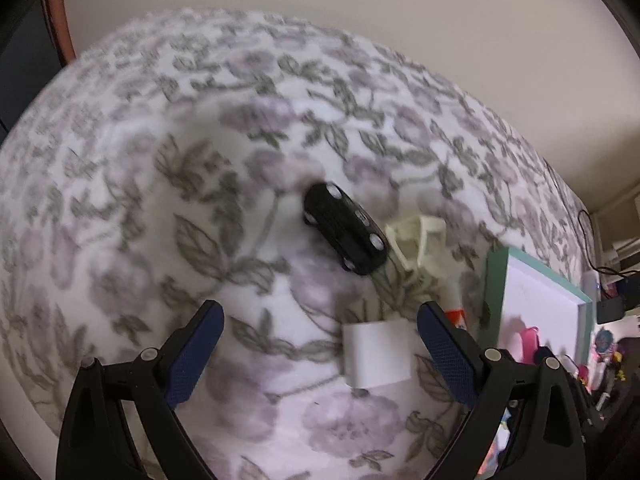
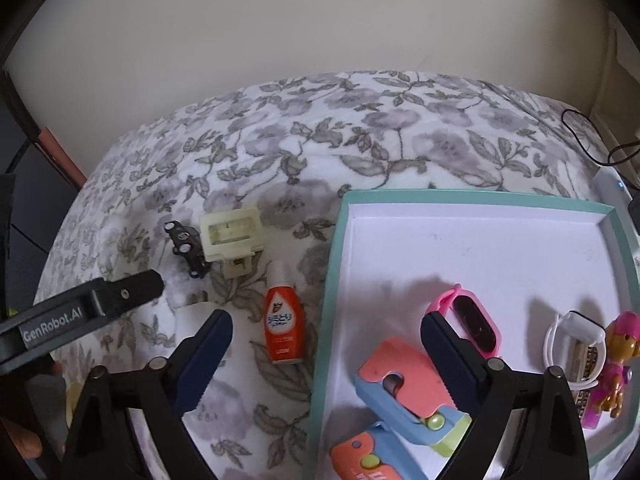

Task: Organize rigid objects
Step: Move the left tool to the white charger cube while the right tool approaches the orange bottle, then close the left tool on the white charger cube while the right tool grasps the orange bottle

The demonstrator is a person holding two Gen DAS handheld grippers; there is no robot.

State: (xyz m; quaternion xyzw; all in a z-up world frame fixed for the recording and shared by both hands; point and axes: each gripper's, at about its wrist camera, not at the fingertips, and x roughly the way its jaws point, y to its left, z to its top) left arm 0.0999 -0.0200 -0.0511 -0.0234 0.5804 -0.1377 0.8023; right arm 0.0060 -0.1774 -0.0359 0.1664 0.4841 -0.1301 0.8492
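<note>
Both grippers gape empty. The left gripper [image 1: 320, 320] hovers over the white block [image 1: 376, 354], car [image 1: 346, 228] at twelve o'clock; the right gripper [image 2: 326, 334] waits beside the tray [image 2: 334, 280], presumably the collecting spot.

Left wrist view: mounted behind the left gripper [image 1: 320, 344], looking forward and down along both fingers at the floral blanket [image 1: 160, 180], fairly near, wall at the far edge. Slightly blurred. Black toy car [image 1: 345, 229] near centre, cream plastic part [image 1: 418, 242] just right of it, teal-rimmed tray [image 1: 494, 280] cut off at the right.

Right wrist view: set behind the right gripper [image 2: 326, 344], facing the same way from further right, near the tray [image 2: 472, 196], which fills the right half. Left gripper [image 2: 132, 286] seen entering from the left.

Shared between both: car [image 2: 186, 250], cream part [image 2: 232, 236], red bottle [image 2: 283, 320], tray, blanket [image 2: 360, 132], far wall.
</note>
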